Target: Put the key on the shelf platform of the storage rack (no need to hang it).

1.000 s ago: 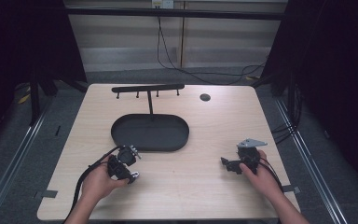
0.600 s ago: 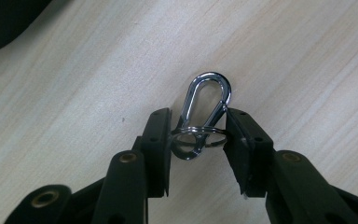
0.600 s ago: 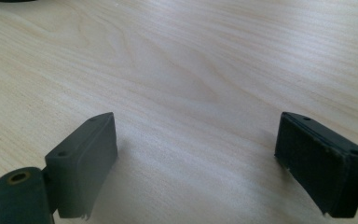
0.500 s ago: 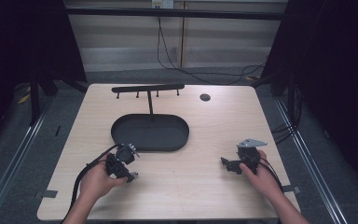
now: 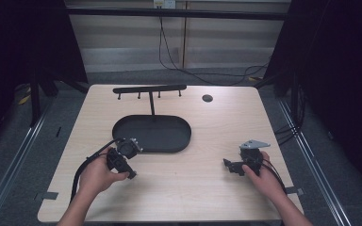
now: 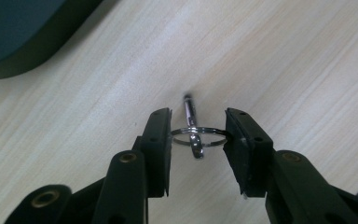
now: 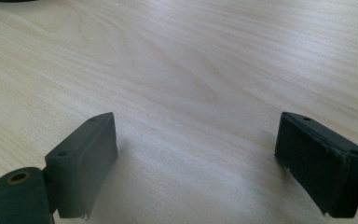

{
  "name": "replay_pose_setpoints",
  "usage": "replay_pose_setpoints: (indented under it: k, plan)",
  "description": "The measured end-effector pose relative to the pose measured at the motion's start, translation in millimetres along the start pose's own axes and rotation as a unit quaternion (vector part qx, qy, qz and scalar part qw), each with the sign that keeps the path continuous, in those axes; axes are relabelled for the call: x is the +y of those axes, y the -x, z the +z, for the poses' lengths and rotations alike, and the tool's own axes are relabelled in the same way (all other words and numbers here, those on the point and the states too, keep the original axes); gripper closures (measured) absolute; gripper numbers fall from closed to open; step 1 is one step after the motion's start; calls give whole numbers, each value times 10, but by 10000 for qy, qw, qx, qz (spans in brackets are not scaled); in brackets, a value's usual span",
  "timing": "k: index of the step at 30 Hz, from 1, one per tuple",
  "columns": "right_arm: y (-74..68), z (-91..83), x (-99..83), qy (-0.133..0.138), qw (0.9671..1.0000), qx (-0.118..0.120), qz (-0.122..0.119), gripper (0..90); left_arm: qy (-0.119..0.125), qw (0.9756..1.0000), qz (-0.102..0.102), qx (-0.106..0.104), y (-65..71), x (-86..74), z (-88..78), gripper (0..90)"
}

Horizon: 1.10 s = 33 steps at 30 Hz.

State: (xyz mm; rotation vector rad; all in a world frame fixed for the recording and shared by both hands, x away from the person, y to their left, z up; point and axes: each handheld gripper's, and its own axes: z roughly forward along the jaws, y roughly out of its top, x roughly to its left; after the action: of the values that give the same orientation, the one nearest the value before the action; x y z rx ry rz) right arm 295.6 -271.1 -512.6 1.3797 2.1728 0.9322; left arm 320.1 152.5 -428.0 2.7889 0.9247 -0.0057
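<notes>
left gripper view: left hand-held gripper (image 6: 198, 135), clamped on the key ring (image 6: 198, 136), has lifted off the counter (image 6: 284, 70); right hand-held gripper (image 7: 196, 163) unmoved, jaws apart.

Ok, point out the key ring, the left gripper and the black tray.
key ring (image 6: 199, 132), left gripper view, front of its wire loop
left gripper (image 6: 198, 133), left gripper view, midway between its fingertips
black tray (image 5: 185, 141), high view, right rim

- A light wooden desk (image 5: 207, 188) is filling the middle of the high view, its grain running side to side.
- A black oval tray (image 5: 169, 134) is lying on it, left of centre.
- A thin post is rising from the tray's far edge, carrying a black hook bar (image 5: 149, 88).
- A small dark round cap (image 5: 207, 98) is sitting near the desk's upper right corner.
</notes>
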Motion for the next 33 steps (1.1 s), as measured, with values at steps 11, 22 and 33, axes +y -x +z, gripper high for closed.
replay_pose_setpoints:
  k: [11, 22, 33]
  plan:
    - [-1, -1, 0, -8, 10000, -1, 12, 123, -6, 10000, -36, -90, -61, 119, -173, 619]
    - [-1, 0, 0, -1, 10000, -5, 6, 123, -31, 9998, -121, -138, -121, 233, -233, 619]
    - [0, 0, 0, 0, 10000, 0, 1, 123, -3, 9993, -262, -252, -190, 293, -289, 618]
